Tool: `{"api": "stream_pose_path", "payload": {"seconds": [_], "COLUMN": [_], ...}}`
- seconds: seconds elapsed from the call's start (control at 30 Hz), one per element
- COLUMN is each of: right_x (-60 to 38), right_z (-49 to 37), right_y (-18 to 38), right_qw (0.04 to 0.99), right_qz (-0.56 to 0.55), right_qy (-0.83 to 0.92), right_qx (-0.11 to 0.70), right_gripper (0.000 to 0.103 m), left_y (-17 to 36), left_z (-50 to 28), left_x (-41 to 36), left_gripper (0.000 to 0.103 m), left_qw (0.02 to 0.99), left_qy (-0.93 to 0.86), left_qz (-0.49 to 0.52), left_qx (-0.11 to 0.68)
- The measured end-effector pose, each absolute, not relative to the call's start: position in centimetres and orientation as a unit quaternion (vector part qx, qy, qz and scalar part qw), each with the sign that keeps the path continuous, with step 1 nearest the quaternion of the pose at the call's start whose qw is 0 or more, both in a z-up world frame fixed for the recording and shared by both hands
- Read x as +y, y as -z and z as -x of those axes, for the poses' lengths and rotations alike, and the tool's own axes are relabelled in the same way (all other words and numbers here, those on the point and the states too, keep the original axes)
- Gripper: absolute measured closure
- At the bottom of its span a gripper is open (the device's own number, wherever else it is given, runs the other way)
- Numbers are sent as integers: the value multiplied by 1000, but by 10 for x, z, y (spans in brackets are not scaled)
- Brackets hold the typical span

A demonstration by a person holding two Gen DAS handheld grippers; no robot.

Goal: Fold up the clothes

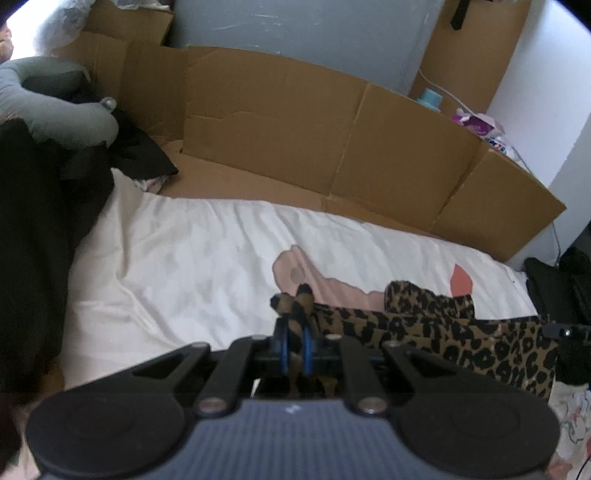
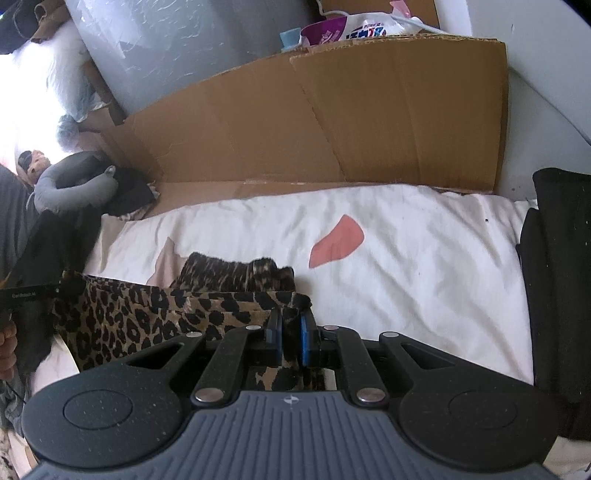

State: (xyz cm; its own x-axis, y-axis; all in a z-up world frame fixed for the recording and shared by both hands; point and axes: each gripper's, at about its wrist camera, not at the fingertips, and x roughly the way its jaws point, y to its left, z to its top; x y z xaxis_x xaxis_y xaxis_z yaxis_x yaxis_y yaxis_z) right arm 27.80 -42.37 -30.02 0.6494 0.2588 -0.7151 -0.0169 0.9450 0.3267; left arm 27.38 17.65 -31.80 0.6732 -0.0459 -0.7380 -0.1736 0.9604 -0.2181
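The left gripper (image 1: 293, 325) is clamped on a bunched corner of the leopard-print garment (image 1: 461, 339); its two blue-edged fingers (image 1: 282, 347) stand almost together, and a twisted tuft of the spotted cloth comes out just past their tips. The right gripper (image 2: 290, 325) is clamped on another edge of the same garment (image 2: 147, 314), with the cloth pinched between its black and blue fingers (image 2: 304, 339) and running down between them toward the camera. Between the two grips the garment hangs stretched as a wide band above the white bedsheet (image 1: 184, 266), and a further part of it (it seems to be a folded or rolled part) lies on the sheet just behind the band, in the middle of the bed. The sheet is wrinkled and has a salmon-pink patch (image 2: 336, 242) and a paler pink shape (image 1: 299, 273) printed on it, both near the garment. Along the far side of the bed stands a wall of flattened cardboard (image 1: 314, 122), touching the edge of the sheet. At the left end of the bed lies a grey neck pillow (image 1: 51, 96) on top of dark clothing (image 1: 40, 229). Behind the cardboard I can see a light blue cap (image 1: 430, 98) and a purple and white package (image 2: 343, 27), but its print is too blurred to read. In the right wrist view the other gripper's black body and part of a hand (image 2: 7, 350) show at the left edge, beside the spotted cloth.
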Motion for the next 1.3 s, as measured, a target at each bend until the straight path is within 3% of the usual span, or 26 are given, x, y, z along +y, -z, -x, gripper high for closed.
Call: {"api": "stream_pose_path", "payload": {"seconds": [0.47,1.3], "right_x": [-437,-441], "right_z": [-309,-364], "right_y": [309,360], "right_qw": [892,867], "right_qz": [-139,-120], "right_qy": [-48,-46], "right_qx": [427,482], "right_gripper": [95,96], "left_y": [311,374], "left_z": [-319,-376], "left_x": [166,175], "left_gripper": [94,94], "left_qw": [916,895], "left_qy": [-27,-45], "left_qz": [107,112], "left_qx": [386,430]}}
